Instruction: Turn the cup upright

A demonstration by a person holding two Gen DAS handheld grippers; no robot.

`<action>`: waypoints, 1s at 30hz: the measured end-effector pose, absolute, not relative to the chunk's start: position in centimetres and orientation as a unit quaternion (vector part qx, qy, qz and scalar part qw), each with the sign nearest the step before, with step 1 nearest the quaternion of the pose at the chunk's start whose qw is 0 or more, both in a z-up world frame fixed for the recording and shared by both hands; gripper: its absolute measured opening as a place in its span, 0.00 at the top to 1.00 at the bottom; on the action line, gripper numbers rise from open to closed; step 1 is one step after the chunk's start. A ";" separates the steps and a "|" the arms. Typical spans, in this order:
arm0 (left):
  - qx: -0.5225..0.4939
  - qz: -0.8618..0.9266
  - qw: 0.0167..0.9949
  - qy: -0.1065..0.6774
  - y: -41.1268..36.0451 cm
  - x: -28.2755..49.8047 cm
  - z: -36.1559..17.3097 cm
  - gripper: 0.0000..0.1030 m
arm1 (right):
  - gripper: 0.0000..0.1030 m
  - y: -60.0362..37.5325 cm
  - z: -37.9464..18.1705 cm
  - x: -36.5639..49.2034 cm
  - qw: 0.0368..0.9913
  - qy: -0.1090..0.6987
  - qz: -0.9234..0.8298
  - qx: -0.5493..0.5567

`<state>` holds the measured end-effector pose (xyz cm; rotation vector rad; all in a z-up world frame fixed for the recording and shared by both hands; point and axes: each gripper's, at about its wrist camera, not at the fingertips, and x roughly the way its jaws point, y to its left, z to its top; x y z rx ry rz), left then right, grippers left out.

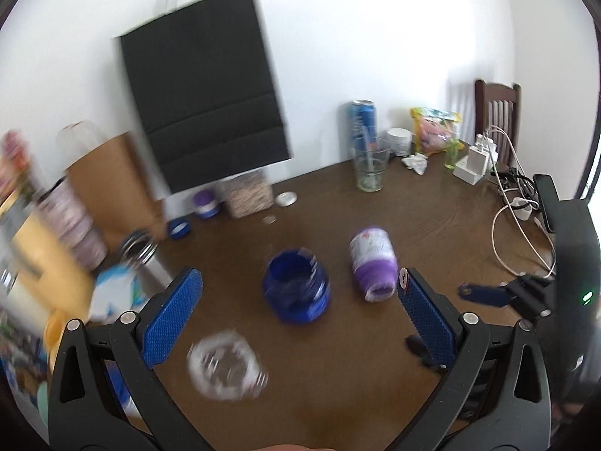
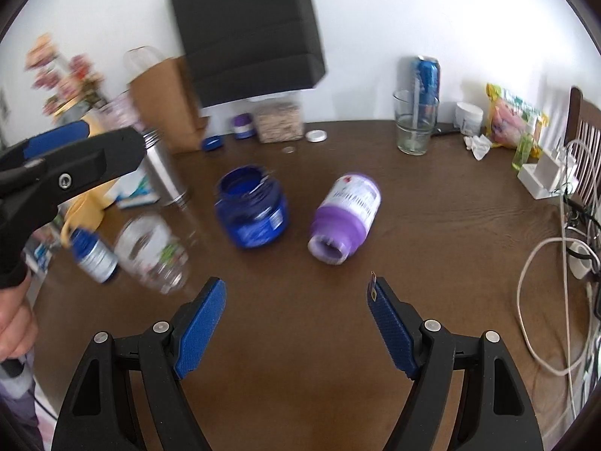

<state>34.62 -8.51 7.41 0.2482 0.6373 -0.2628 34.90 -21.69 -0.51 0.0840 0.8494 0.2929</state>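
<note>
A clear cup (image 1: 225, 366) lies blurred on the brown table (image 1: 338, 394), low between my left gripper's fingers and nearer its left finger (image 1: 172, 312). In the right wrist view the same cup (image 2: 154, 255) looks tipped on its side, left of and beyond my right gripper (image 2: 296, 283). My left gripper (image 1: 298, 278) is open and holds nothing. The right gripper is open too, over bare table. From the right, one blue finger (image 1: 484, 295) of the right gripper reaches into the left wrist view.
An open blue jar (image 2: 251, 206) stands mid-table, with a purple bottle (image 2: 345, 218) on its side to its right. A small blue-capped bottle (image 2: 94, 255) sits by the cup. Paper bags (image 2: 244, 30), an upright glass (image 2: 415, 124), a can (image 2: 426, 75) and cables (image 2: 544, 300) line the edges.
</note>
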 end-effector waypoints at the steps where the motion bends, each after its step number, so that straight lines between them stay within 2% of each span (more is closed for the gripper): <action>1: 0.130 -0.146 0.928 0.316 -9.3 35.9 7.3 0.00 | 0.21 -21.8 -0.7 36.1 0.899 0.414 0.135 0.046; 7: 0.212 -0.182 0.896 0.344 -15.0 45.1 4.7 0.00 | 0.21 -22.2 -1.9 41.5 0.900 0.418 0.105 0.069; 13: 0.172 -0.176 0.873 0.421 -18.6 52.8 0.2 0.00 | 0.21 -22.5 -4.7 45.0 0.895 0.432 0.076 0.083; 19: 0.145 -0.207 0.866 0.432 -17.8 54.5 -2.8 0.00 | 0.21 -22.6 -7.6 46.7 0.887 0.446 0.078 0.091; 20: 0.140 -0.210 0.862 0.439 -17.5 54.7 -3.3 0.00 | 0.23 -22.5 -7.9 46.7 0.888 0.444 0.081 0.090; 21: 0.137 -0.213 0.859 0.445 -17.2 54.8 -3.7 0.00 | 0.31 -22.4 -8.1 46.8 0.889 0.442 0.085 0.089; 22: 0.133 -0.215 0.858 0.447 -16.9 54.8 -3.9 0.00 | 0.31 -22.3 -8.3 46.8 0.890 0.438 0.089 0.090; 30: 0.080 -0.235 0.857 0.452 -14.3 55.0 -3.2 0.00 | 0.32 -21.6 -8.2 46.7 0.895 0.429 0.099 0.069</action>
